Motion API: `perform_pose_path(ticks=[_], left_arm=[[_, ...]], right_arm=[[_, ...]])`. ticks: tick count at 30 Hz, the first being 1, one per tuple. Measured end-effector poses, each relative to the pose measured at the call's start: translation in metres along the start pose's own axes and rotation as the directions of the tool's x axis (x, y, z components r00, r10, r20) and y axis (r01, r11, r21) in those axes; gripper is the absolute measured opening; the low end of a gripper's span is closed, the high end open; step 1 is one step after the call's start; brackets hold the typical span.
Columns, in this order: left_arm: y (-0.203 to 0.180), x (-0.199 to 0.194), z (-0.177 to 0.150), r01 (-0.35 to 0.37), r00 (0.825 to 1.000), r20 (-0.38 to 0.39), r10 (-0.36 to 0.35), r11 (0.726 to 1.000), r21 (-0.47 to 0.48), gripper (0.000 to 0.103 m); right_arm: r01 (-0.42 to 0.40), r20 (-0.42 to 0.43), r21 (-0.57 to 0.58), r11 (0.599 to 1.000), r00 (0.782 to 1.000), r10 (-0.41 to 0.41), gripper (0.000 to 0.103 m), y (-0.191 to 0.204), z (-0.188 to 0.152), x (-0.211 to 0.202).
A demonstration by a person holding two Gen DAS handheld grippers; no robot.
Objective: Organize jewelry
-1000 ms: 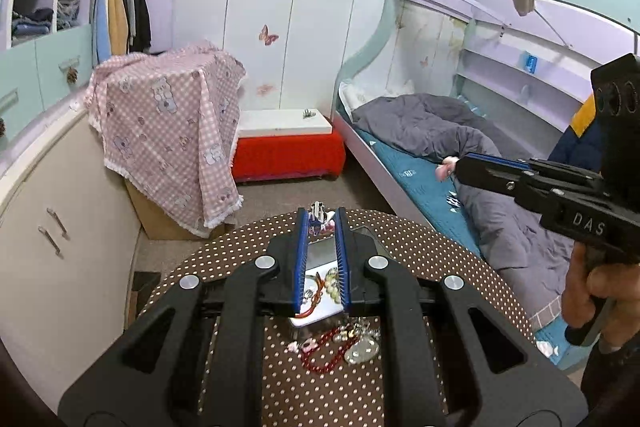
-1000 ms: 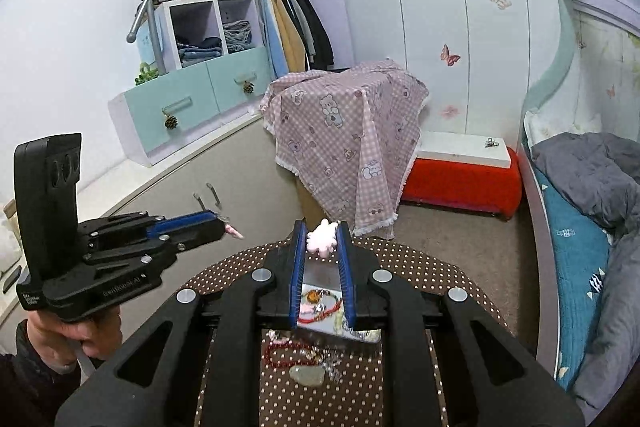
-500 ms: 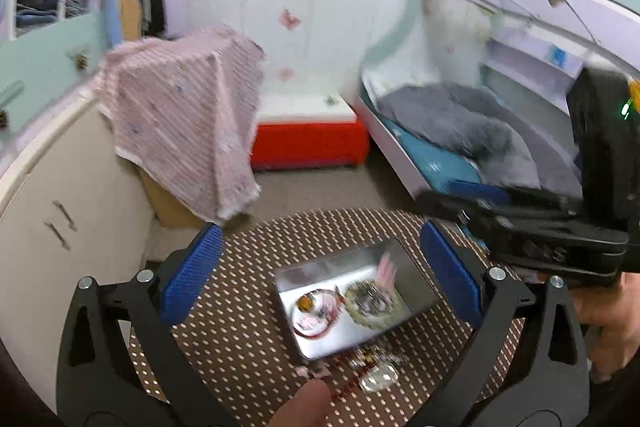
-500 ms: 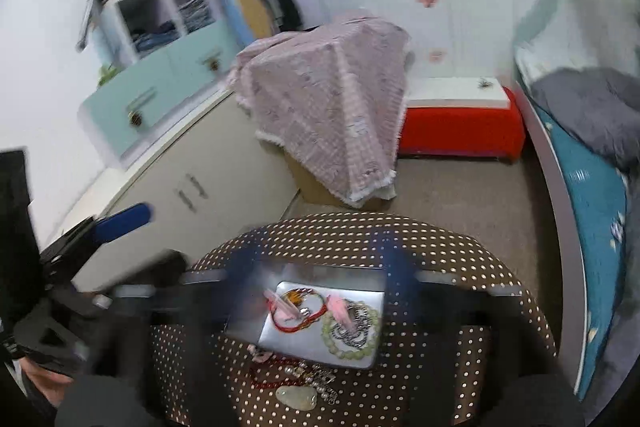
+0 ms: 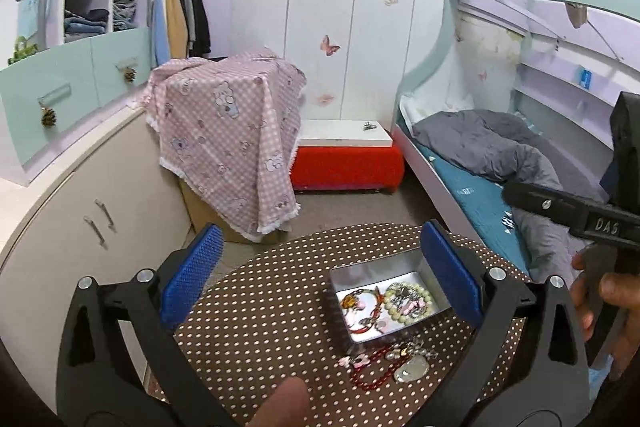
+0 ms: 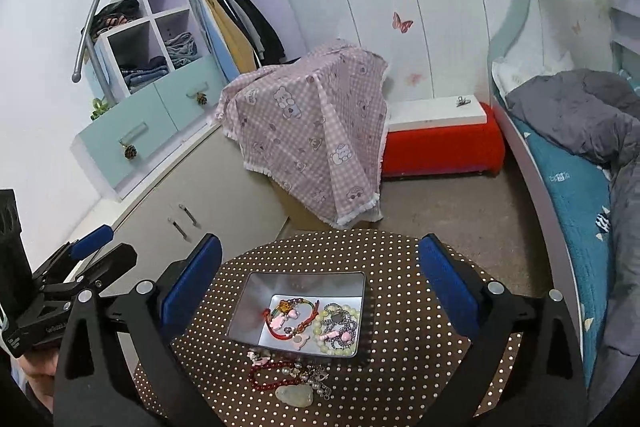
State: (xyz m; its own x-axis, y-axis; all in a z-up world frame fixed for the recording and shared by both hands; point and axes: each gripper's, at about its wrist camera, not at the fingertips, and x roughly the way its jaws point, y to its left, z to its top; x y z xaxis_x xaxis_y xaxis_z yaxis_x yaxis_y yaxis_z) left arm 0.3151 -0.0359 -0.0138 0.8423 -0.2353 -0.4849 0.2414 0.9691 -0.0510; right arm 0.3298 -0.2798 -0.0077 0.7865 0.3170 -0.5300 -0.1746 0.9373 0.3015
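A metal tin (image 6: 256, 307) (image 5: 360, 271) stands on the round brown polka-dot table (image 6: 400, 259) (image 5: 260, 307). It holds a red cord bracelet (image 6: 294, 323), a pale bead bracelet (image 6: 340, 327) (image 5: 408, 297) and pink charms. A dark red bead string (image 6: 266, 375) (image 5: 370, 373), pearls and a pale jade pendant (image 6: 294, 395) (image 5: 410, 373) lie on the table by the tin's near side. My left gripper (image 5: 320, 275) and right gripper (image 6: 320, 279) are both open and empty, above the table. Each also shows in the other's view, the left gripper (image 6: 100, 247) open there.
A beige cabinet (image 5: 80, 207) stands left of the table. A box under a pink checked cloth (image 5: 228, 131) and a red bench (image 5: 348, 163) stand beyond it. A bunk bed (image 5: 500, 155) with a grey duvet is at the right.
Both grippers were shut a second ago, each on a small pink charm, and have opened wide. The charms now lie in the tin. Both views have lifted back a little.
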Motion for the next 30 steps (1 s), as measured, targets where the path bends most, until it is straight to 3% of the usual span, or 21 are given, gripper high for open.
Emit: perform_pose_path(ticks=[7,15,30], left_arm=[[0.018,-0.027,-0.007,-0.034,0.999,0.036,0.036,0.998,-0.052,0.097],[0.017,-0.048,-0.017,-0.106,0.992,0.061,0.108,0.994,-0.027,0.097],[0.011,-0.068,-0.033,-0.101,0.991,0.083,0.104,0.994,-0.035,0.097]], right_arm=[[0.022,0.045,-0.031,0.999,0.999,-0.021,0.095,0.013,0.001,-0.021],[0.066,0.08,-0.07,0.995,0.995,-0.06,0.095,0.029,-0.006,-0.04],[0.142,0.139,-0.079,0.987,0.982,-0.13,0.095,0.039,-0.034,-0.069]])
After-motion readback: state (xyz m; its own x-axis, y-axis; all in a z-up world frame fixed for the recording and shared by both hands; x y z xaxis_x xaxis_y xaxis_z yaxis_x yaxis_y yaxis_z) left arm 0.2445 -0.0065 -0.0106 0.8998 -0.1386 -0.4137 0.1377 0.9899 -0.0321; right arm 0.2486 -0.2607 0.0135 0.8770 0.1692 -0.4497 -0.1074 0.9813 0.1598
